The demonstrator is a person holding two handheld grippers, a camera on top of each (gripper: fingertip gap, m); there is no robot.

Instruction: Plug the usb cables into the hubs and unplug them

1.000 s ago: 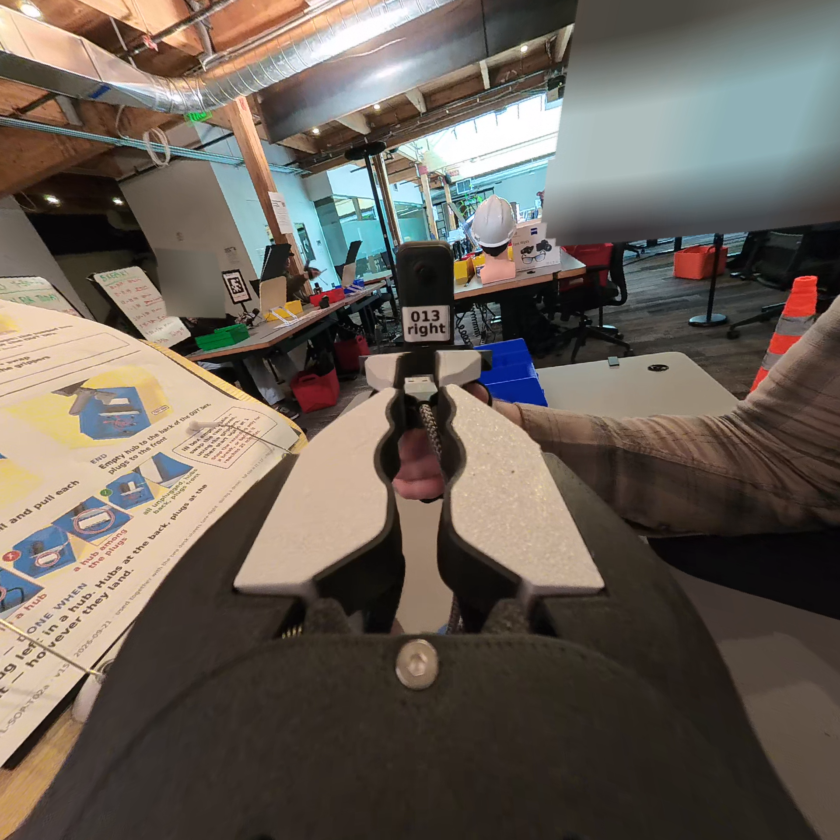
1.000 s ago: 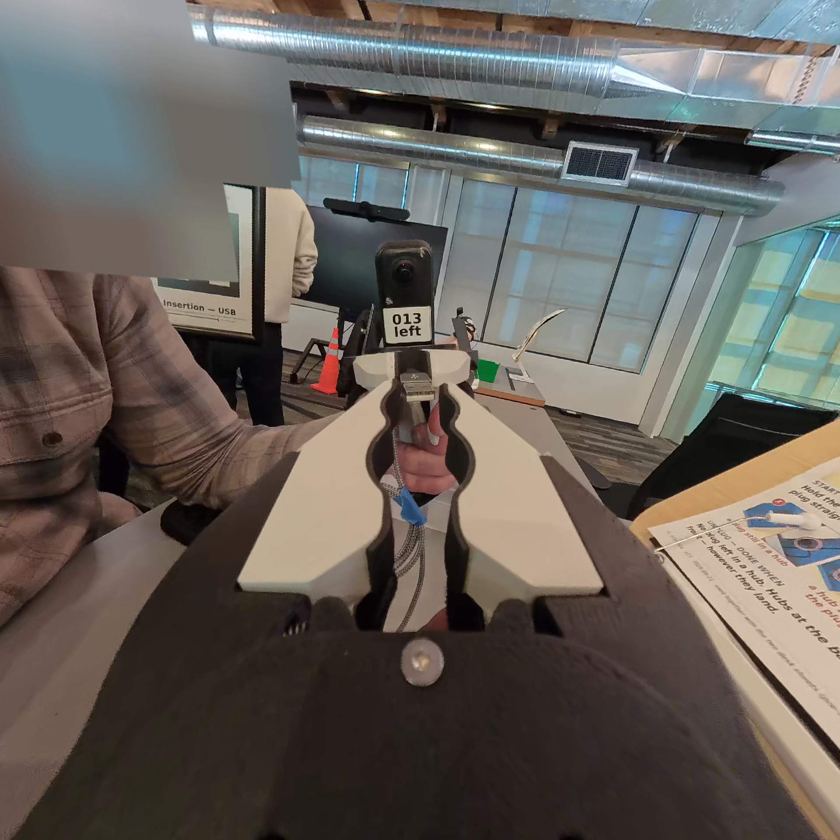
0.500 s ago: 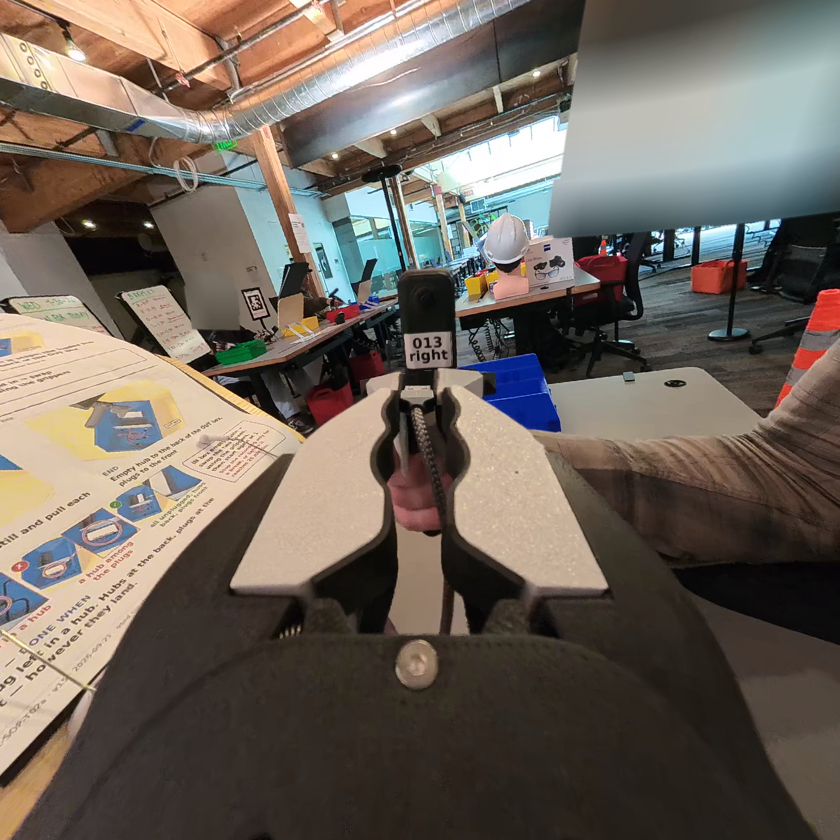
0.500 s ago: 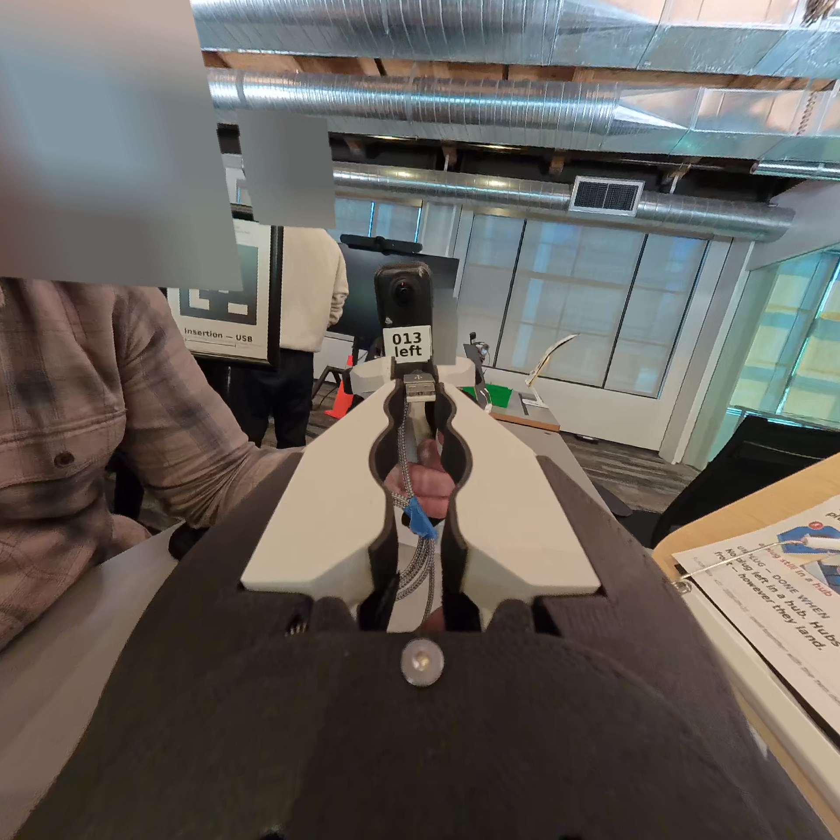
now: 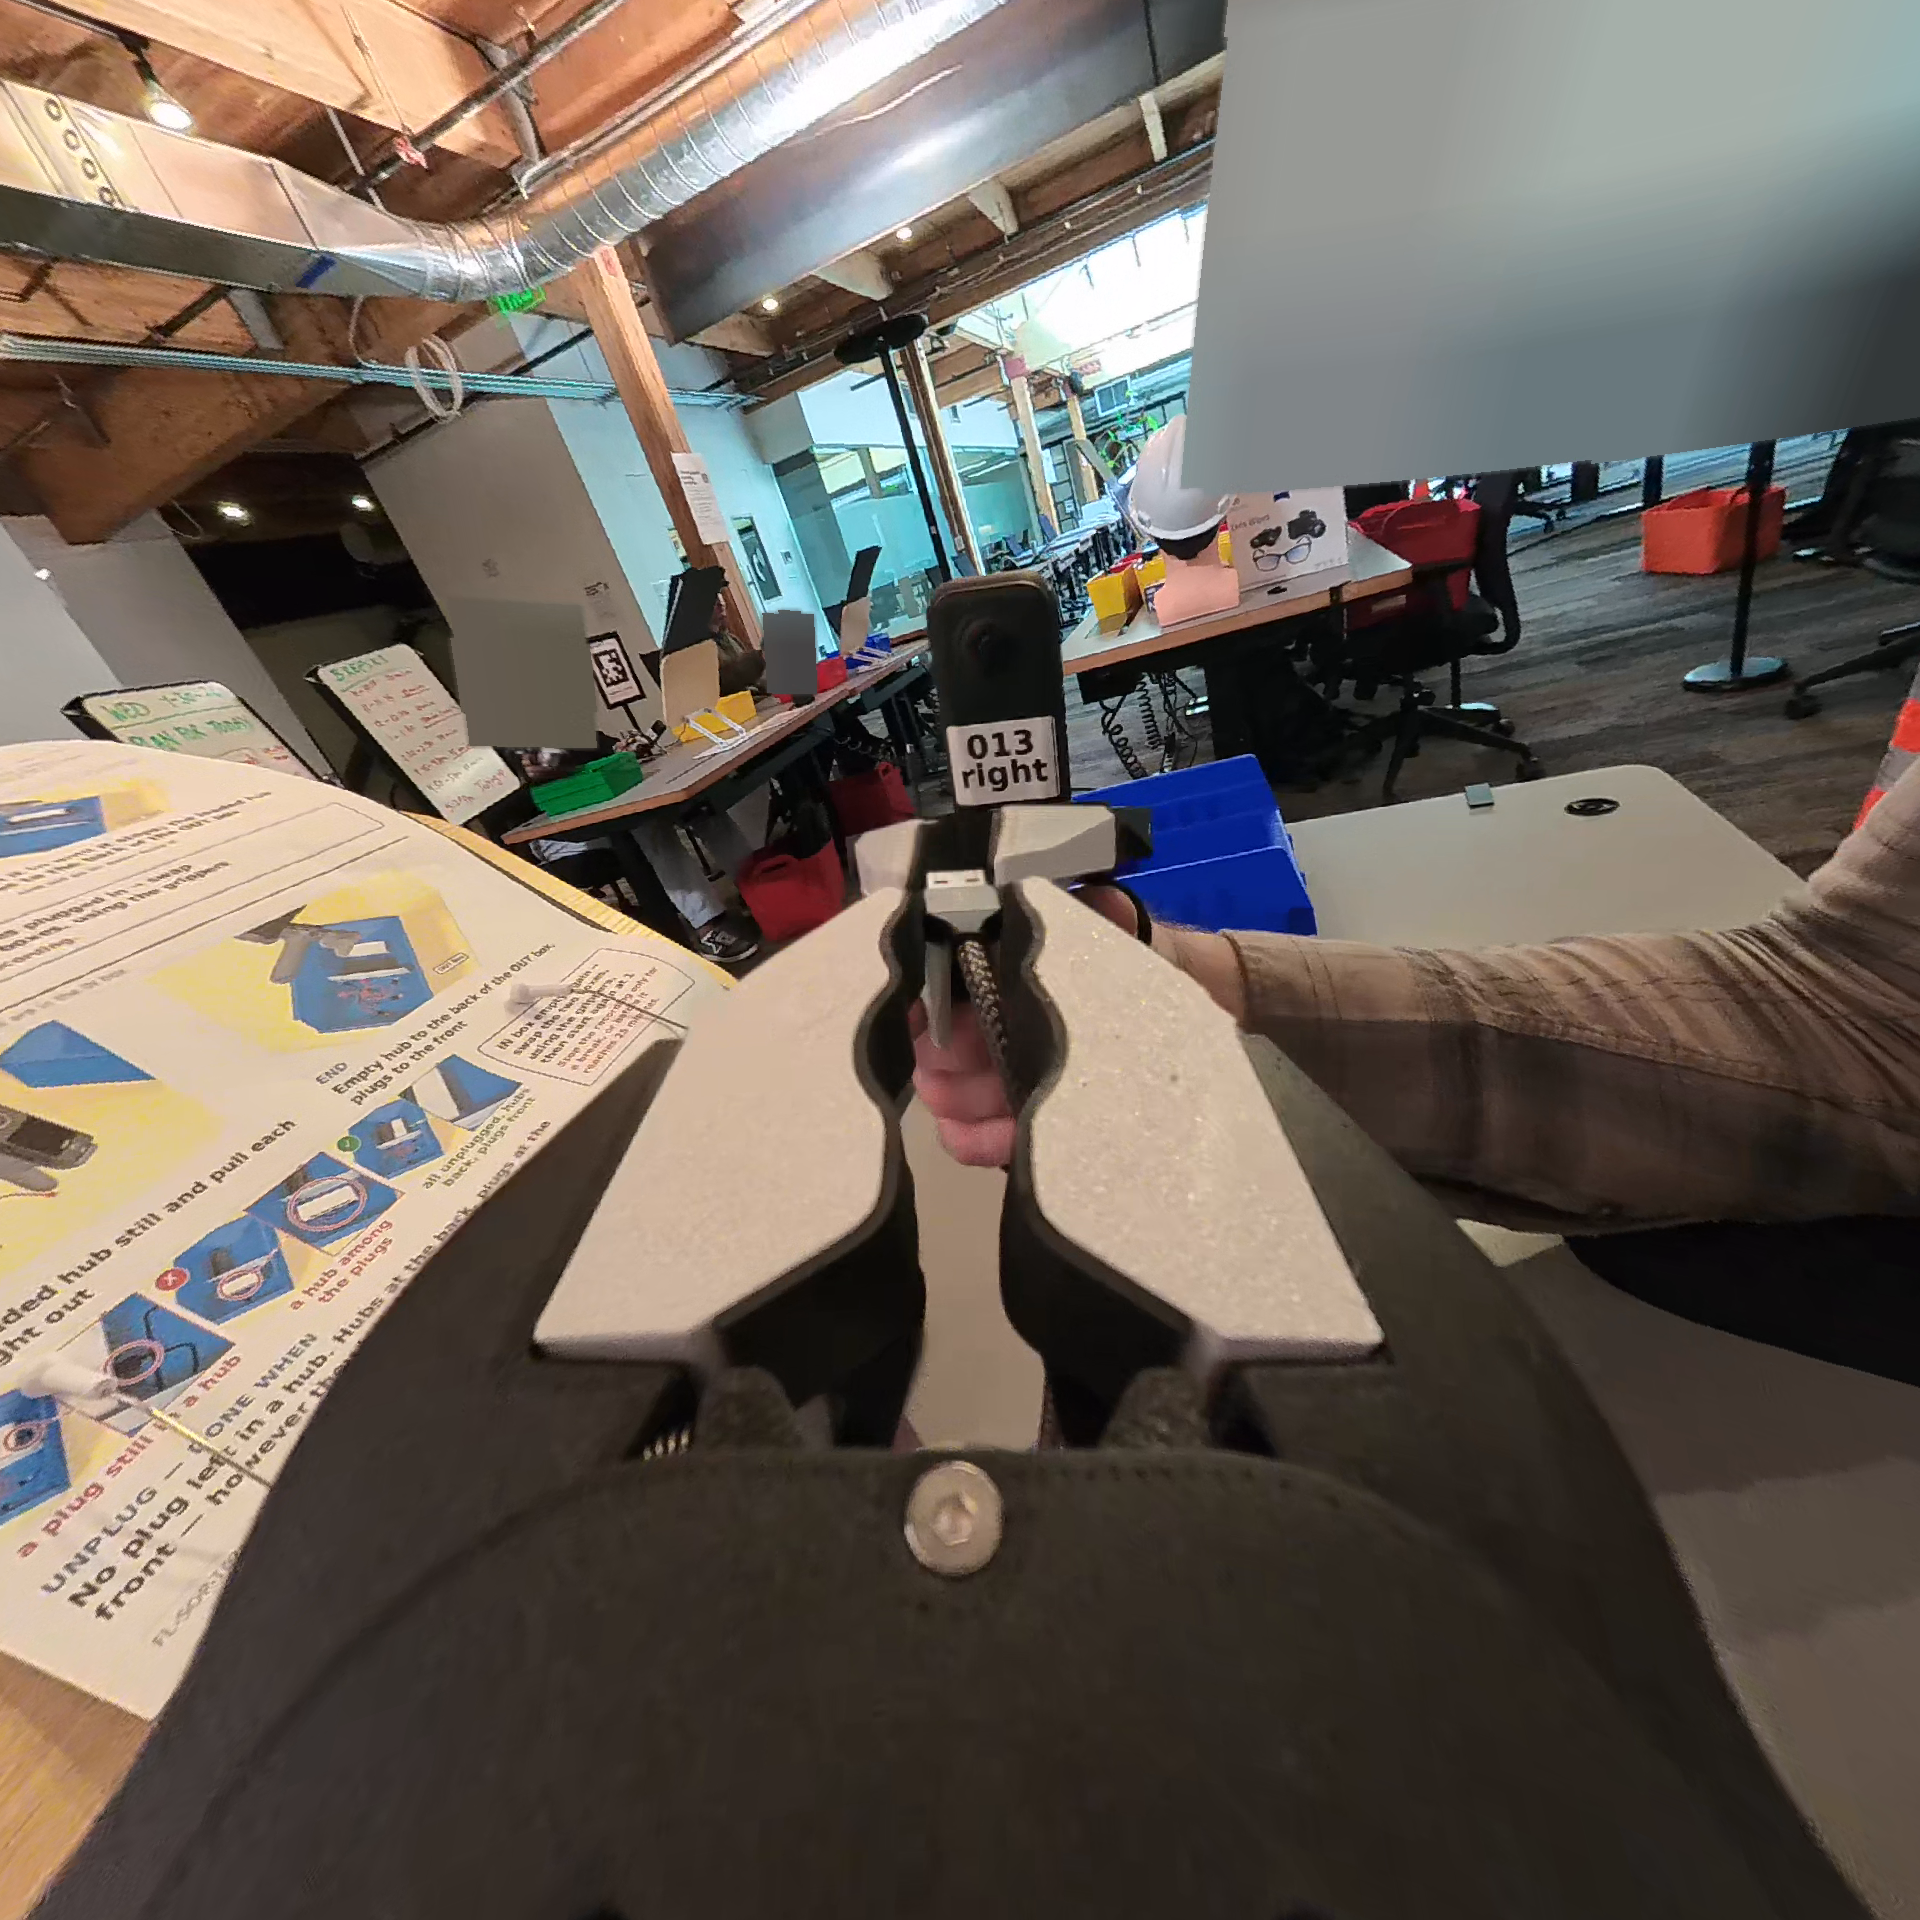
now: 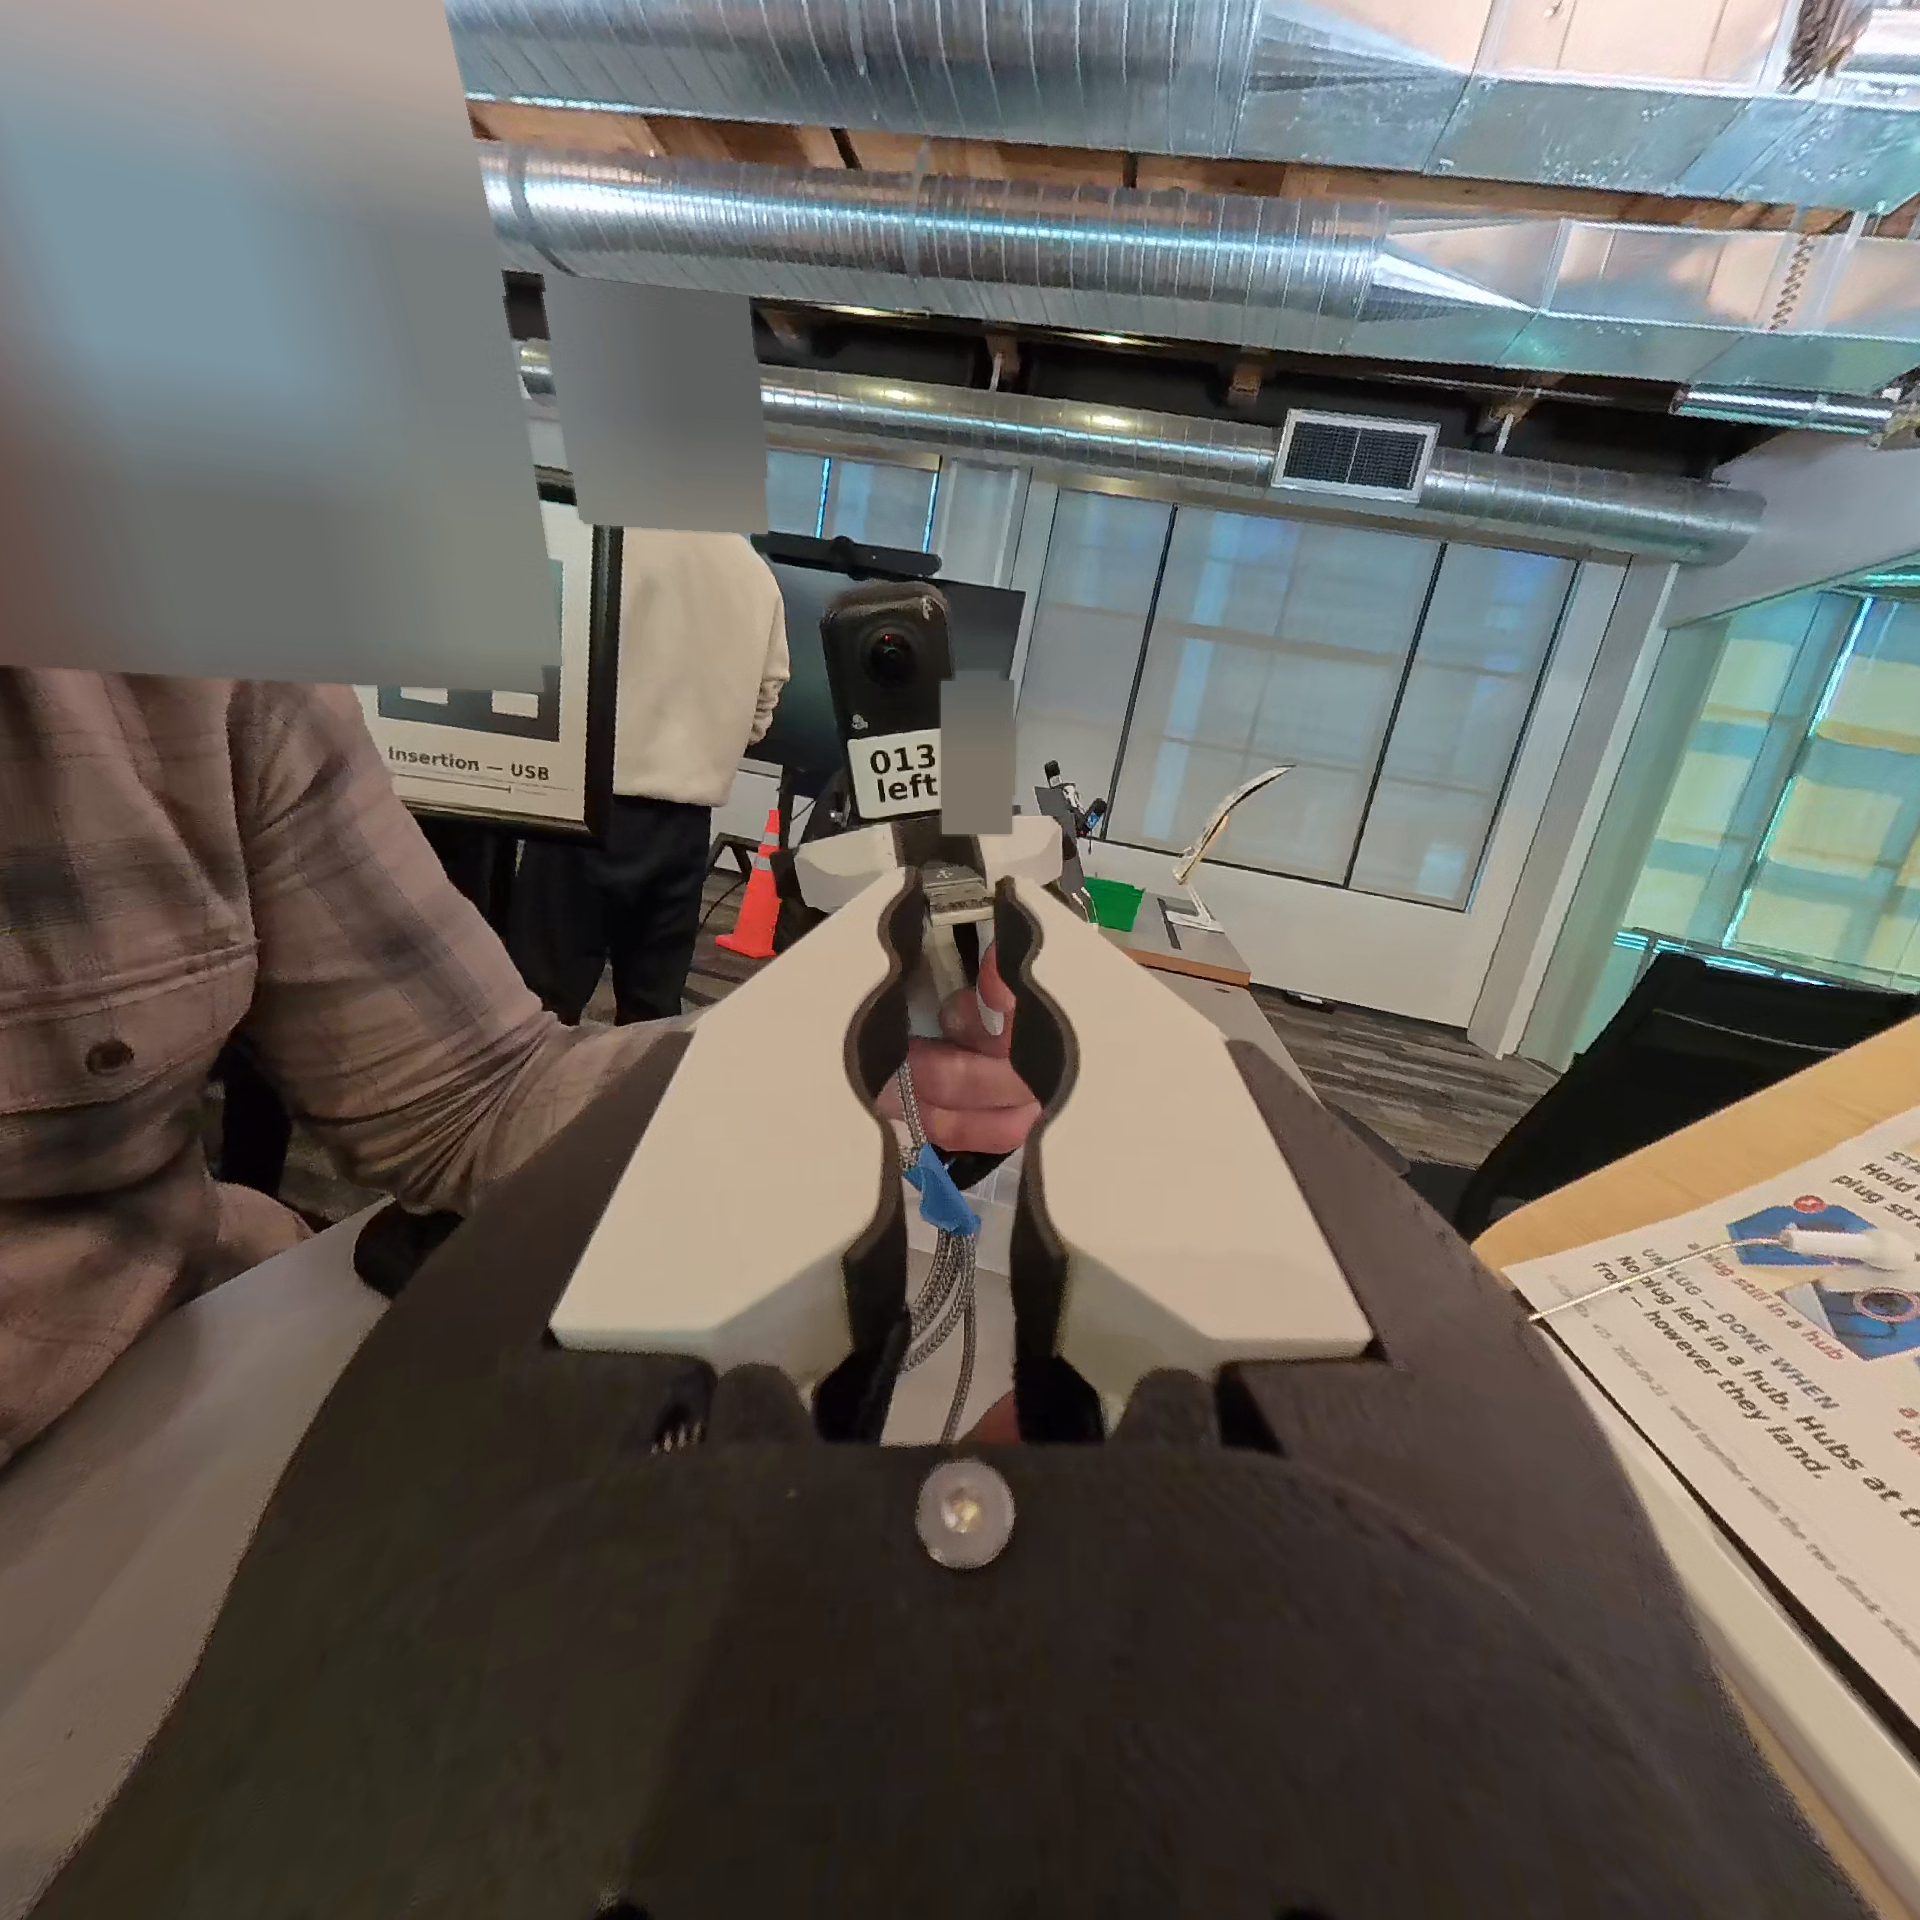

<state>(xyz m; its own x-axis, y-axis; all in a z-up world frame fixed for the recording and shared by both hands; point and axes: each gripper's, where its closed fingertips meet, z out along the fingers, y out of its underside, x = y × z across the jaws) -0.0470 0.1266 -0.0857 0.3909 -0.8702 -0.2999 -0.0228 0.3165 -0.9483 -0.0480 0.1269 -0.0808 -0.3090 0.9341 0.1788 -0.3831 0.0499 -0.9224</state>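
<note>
My left gripper (image 5: 961,920) is shut on a silver USB plug (image 5: 958,891) whose dark braided cable (image 5: 979,992) runs back between the fingers. My right gripper (image 6: 956,914) is shut on a silver USB plug (image 6: 954,896) with a silver braided cable (image 6: 940,1283) that carries a blue tape tag (image 6: 940,1205). The two grippers face each other tip to tip, raised above the table. The right gripper also shows in the left wrist view (image 5: 966,847), and the left gripper in the right wrist view (image 6: 935,862). No hub is in view.
A printed instruction sheet (image 5: 260,1039) lies on a cardboard board at my left, and it also shows in the right wrist view (image 6: 1714,1340). A person's plaid sleeve (image 5: 1558,1039) reaches in over the grey table (image 5: 1507,852). Blue bins (image 5: 1205,831) and an orange cone (image 6: 758,894) stand beyond. The grippers are tip to tip, or close to it.
Both grippers have tilted up a little and stayed face to face. Each still holds its plug, and the left one's plug now shows more clearly at the tips.
</note>
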